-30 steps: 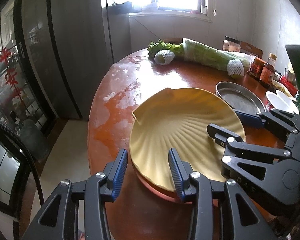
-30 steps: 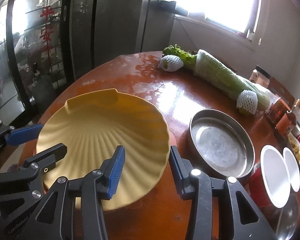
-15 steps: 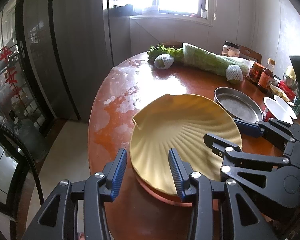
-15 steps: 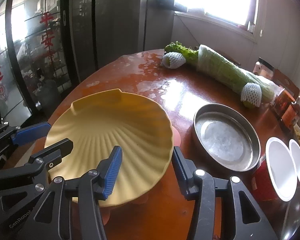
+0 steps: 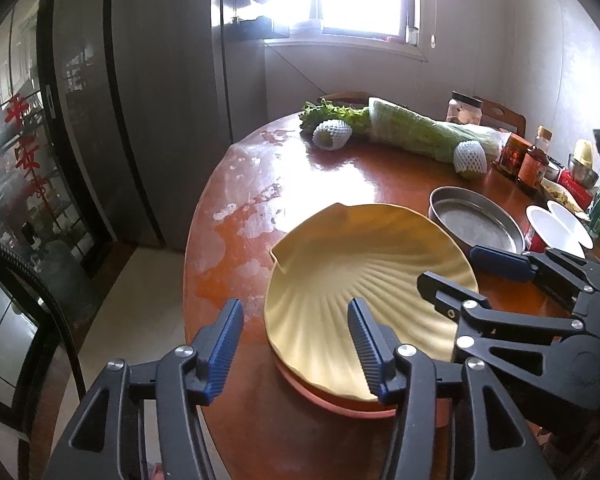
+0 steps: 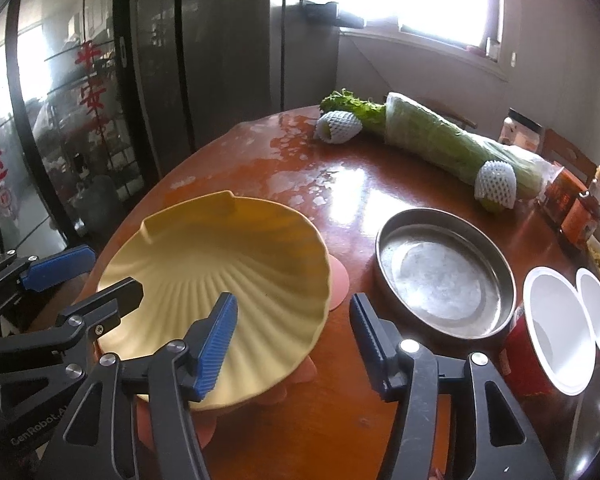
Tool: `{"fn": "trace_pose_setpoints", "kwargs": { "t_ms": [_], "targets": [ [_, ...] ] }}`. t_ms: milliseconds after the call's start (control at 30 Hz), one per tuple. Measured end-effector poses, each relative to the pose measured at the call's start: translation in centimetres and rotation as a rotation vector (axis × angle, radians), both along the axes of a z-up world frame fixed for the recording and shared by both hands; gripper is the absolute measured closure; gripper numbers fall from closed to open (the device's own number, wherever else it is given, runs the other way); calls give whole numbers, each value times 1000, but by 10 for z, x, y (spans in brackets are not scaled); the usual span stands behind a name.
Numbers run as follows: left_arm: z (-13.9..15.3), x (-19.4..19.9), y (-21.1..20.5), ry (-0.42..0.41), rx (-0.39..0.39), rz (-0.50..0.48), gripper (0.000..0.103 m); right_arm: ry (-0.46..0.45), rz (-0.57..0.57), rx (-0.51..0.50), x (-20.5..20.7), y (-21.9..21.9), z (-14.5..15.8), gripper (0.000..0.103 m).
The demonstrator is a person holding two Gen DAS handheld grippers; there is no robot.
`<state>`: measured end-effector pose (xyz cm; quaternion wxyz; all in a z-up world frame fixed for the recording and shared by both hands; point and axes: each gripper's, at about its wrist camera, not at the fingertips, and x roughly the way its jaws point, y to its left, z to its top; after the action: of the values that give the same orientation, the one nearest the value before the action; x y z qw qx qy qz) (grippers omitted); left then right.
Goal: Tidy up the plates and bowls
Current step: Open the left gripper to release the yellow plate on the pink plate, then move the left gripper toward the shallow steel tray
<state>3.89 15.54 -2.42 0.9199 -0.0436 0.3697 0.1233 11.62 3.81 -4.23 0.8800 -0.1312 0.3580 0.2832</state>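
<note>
A yellow shell-shaped plate point(image 5: 364, 276) point(image 6: 220, 264) lies stacked on a pink plate point(image 5: 340, 405) point(image 6: 338, 280) near the front of the red-brown round table point(image 5: 340, 176). My left gripper point(image 5: 296, 332) point(image 6: 100, 276) straddles the yellow plate's left rim, one blue pad over the dish and one outside it. My right gripper point(image 6: 292, 316) point(image 5: 460, 272) straddles the right rim in the same way. Both pairs of jaws are opening, and no pad presses on the rim.
A round steel pan point(image 6: 444, 272) point(image 5: 476, 220) sits right of the plates, with a red cup point(image 6: 556, 332) and a white bowl point(image 6: 596, 312) beyond it. Wrapped cabbage point(image 6: 440, 140), two foam-netted fruits and sauce jars line the far side. The table edge curves close on the left.
Both grippers' jaws have widened and come off the yellow plate's rim. The plate now sits a little lower in both views, resting on the pink plate.
</note>
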Motion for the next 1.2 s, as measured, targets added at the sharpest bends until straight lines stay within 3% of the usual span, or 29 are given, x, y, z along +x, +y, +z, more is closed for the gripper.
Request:
{"fn": "trace_pose_setpoints", "kwargs": {
  "t_ms": [633,1200],
  "targets": [
    [28,0,-24,-44,38,-30,44,-37,-90,126,-3,-52,29,36],
    [47,31,-54,-8,27,-141,43,-28,-228,217,1,-114,36,30]
  ]
}}
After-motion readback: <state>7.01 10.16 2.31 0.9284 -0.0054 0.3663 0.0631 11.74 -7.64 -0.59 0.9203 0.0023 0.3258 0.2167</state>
